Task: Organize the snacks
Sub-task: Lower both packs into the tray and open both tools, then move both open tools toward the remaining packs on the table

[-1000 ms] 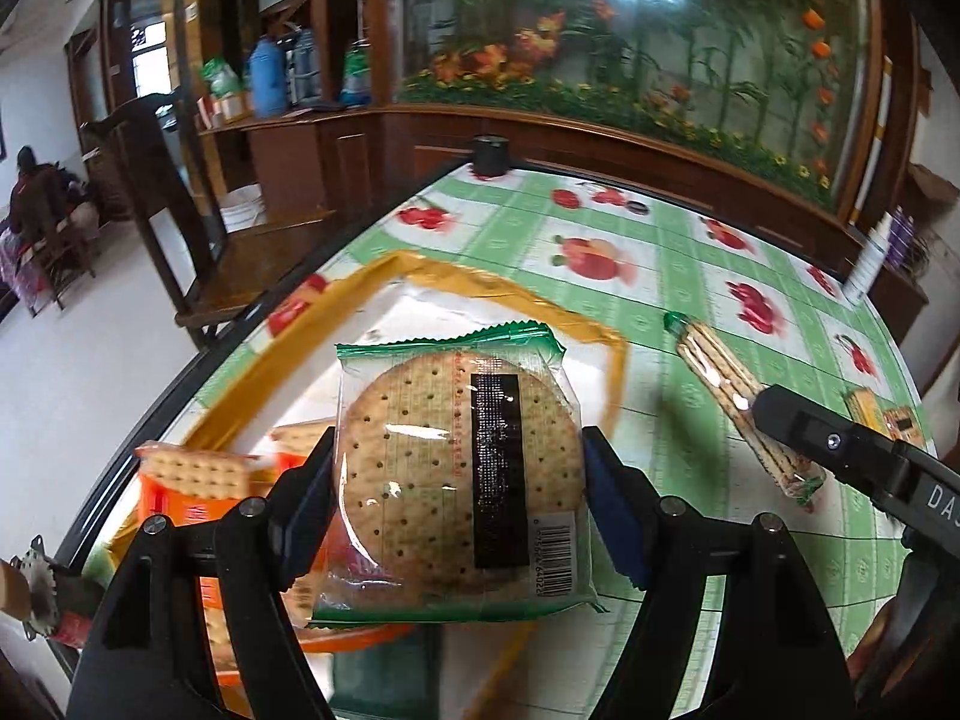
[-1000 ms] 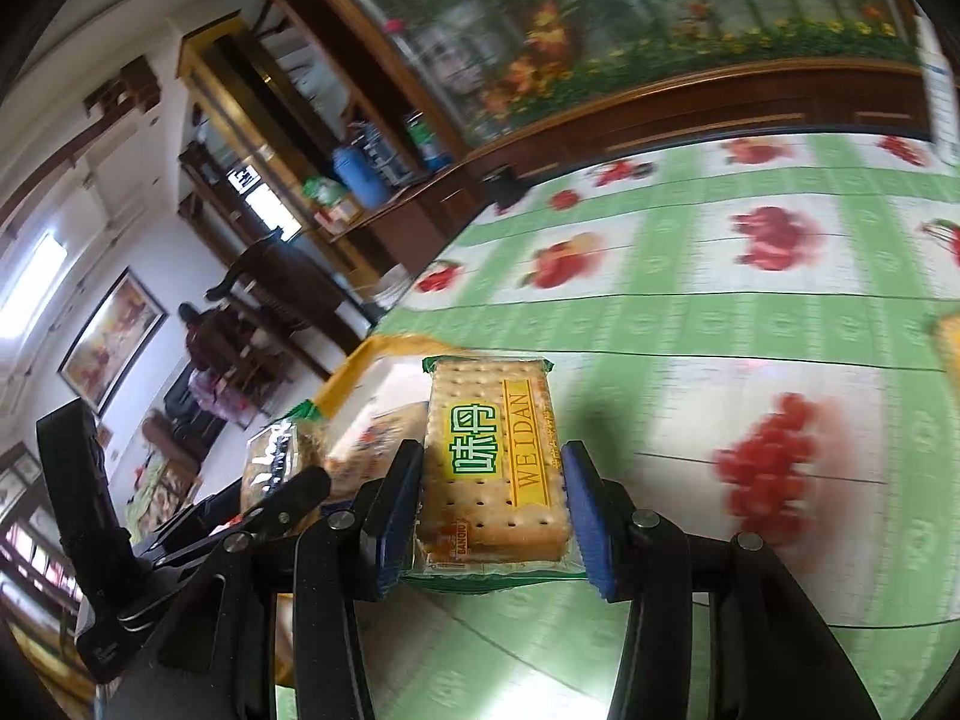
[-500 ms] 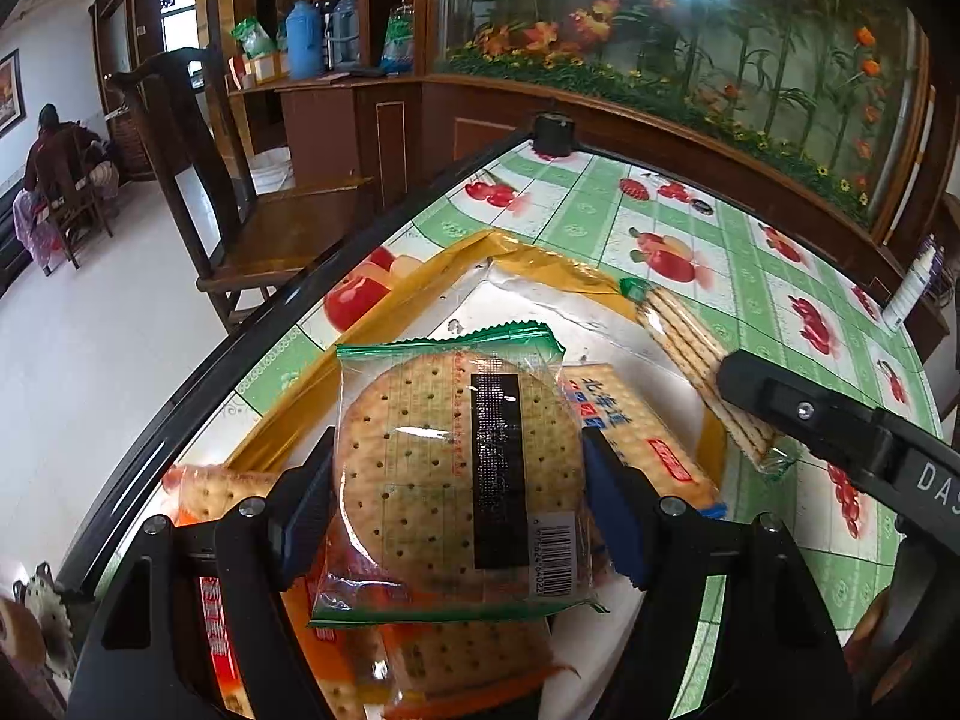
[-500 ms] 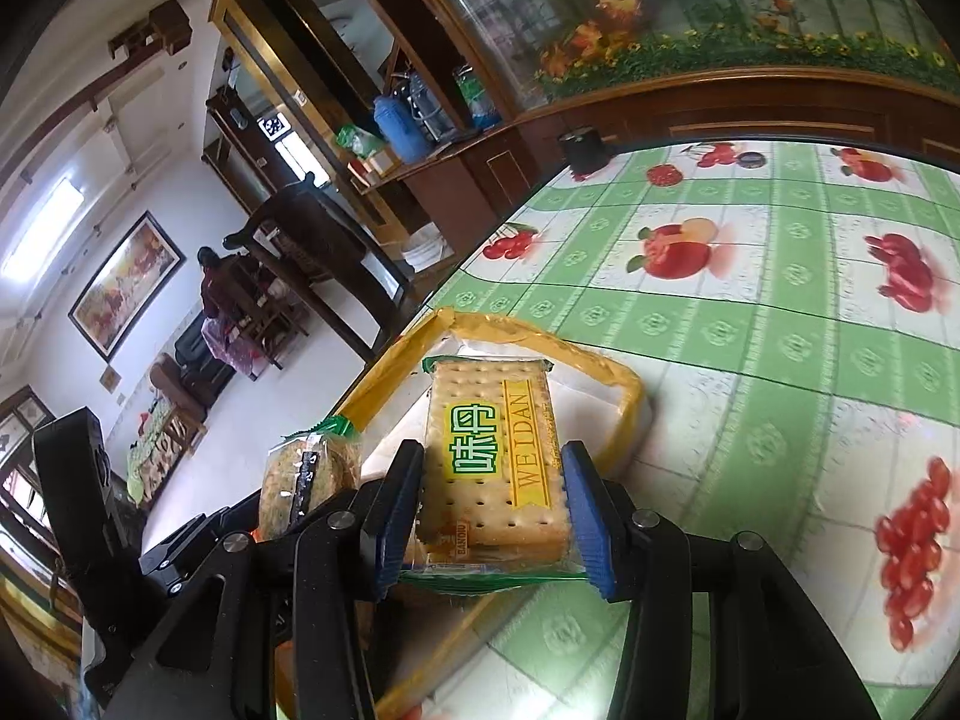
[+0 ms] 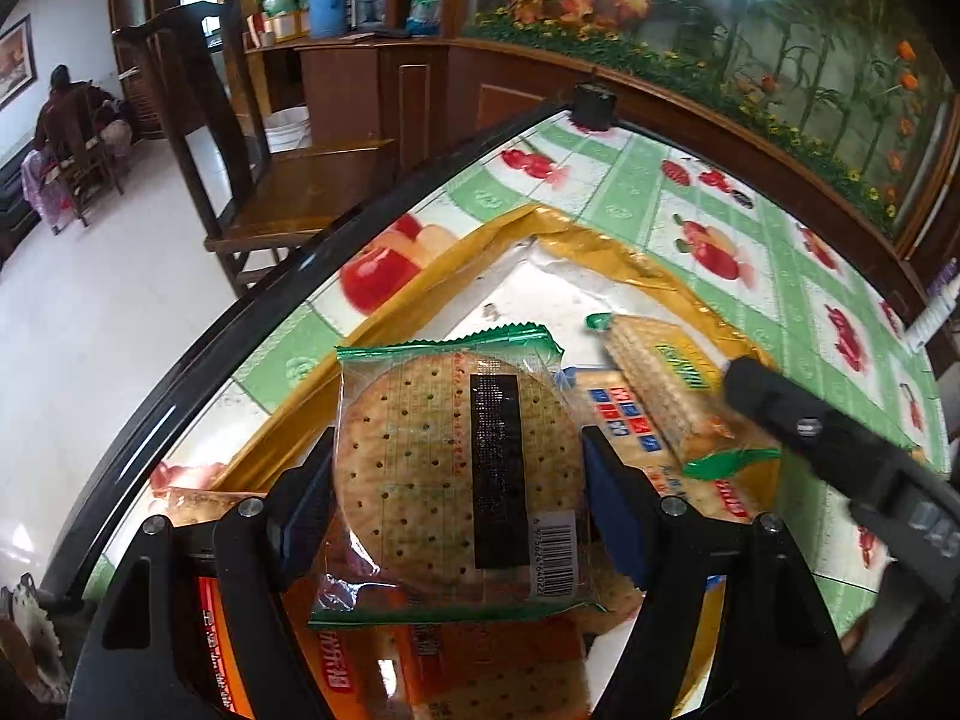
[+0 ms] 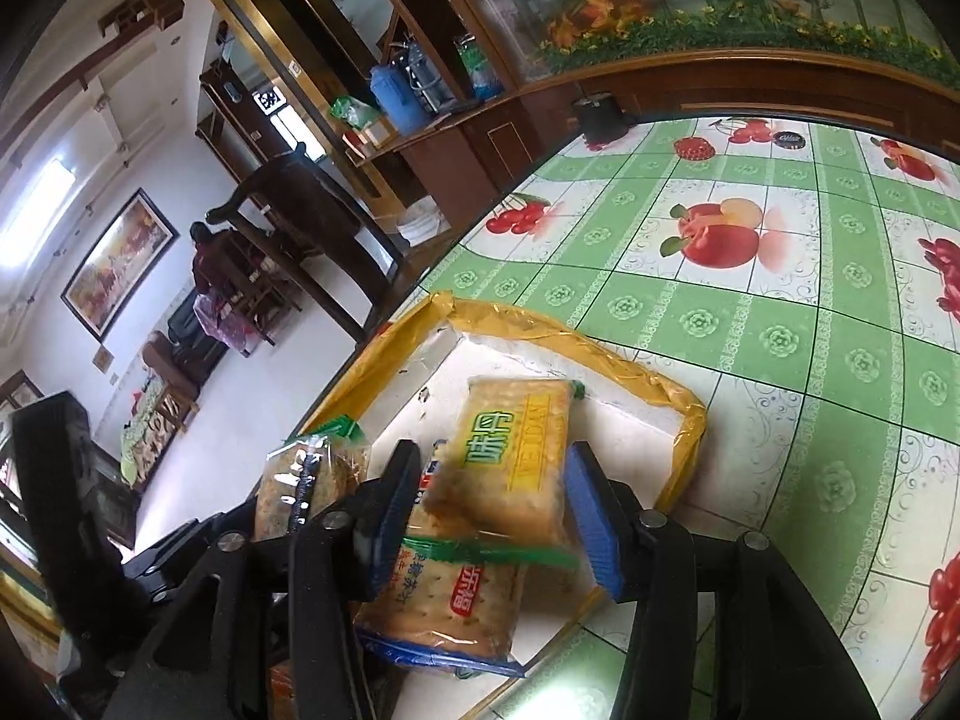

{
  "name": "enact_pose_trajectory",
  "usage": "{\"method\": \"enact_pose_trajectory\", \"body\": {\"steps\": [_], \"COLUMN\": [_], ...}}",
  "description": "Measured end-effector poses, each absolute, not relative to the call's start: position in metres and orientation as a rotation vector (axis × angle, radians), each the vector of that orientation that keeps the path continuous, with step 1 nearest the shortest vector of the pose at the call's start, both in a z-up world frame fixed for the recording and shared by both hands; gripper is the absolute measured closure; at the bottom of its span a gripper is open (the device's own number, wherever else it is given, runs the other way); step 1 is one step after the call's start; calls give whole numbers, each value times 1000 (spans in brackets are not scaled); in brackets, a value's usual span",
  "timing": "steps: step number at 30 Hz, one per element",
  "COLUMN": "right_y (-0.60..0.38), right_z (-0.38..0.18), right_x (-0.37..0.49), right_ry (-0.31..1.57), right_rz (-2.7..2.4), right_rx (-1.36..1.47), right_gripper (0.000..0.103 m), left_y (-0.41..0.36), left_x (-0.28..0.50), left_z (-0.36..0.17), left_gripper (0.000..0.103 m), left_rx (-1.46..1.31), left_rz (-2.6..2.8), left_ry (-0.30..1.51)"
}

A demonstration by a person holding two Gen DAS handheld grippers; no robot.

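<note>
My left gripper [image 5: 459,489] is shut on a round cracker pack [image 5: 456,468] with a green top seal, held over the yellow-rimmed white tray [image 5: 606,252]. My right gripper [image 6: 489,516] has its jaws spread, and the yellow WEIDAN cracker pack [image 6: 510,456] lies tilted between them, loose, on top of a blue-trimmed cracker pack [image 6: 456,606] in the tray [image 6: 684,420]. The WEIDAN pack [image 5: 654,378] and blue pack [image 5: 624,420] also show in the left wrist view. Orange cracker packs [image 5: 480,672] lie under the left gripper.
The tray sits near the left edge of a table with a green fruit-print cloth [image 6: 750,276]. A wooden chair [image 5: 252,180] stands beside that edge. A small black object [image 6: 600,114] stands at the table's far corner. A wooden cabinet with a flower panel runs behind.
Both grippers moved over the tray. The right gripper opened and the WEIDAN pack dropped onto the packs in the tray. The left gripper still holds the round cracker pack.
</note>
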State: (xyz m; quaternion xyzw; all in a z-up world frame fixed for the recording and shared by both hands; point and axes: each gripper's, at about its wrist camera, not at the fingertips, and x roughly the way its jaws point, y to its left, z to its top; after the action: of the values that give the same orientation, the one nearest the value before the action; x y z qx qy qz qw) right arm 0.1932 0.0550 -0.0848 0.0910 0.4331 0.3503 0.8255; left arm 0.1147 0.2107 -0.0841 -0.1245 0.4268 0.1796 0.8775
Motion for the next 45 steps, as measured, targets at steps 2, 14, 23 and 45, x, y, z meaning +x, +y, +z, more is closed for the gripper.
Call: {"method": "enact_pose_trajectory", "body": {"steps": [2, 14, 23, 45], "right_y": [48, 8, -46, -284], "right_z": [-82, -67, -53, -72], "right_x": [192, 174, 148, 85], "right_ry": [911, 866, 824, 760], "right_rz": [743, 714, 666, 261], "right_rx": [210, 263, 302, 418], "right_gripper": [41, 32, 31, 26], "left_y": [210, 191, 163, 24], "left_x": [113, 94, 82, 94], "left_z": [-84, -60, -39, -40], "left_gripper": [27, 22, 20, 20], "left_rx": [-263, -181, -127, 12], "left_rz": [376, 385, 365, 109], "left_ry": [891, 791, 724, 754]}}
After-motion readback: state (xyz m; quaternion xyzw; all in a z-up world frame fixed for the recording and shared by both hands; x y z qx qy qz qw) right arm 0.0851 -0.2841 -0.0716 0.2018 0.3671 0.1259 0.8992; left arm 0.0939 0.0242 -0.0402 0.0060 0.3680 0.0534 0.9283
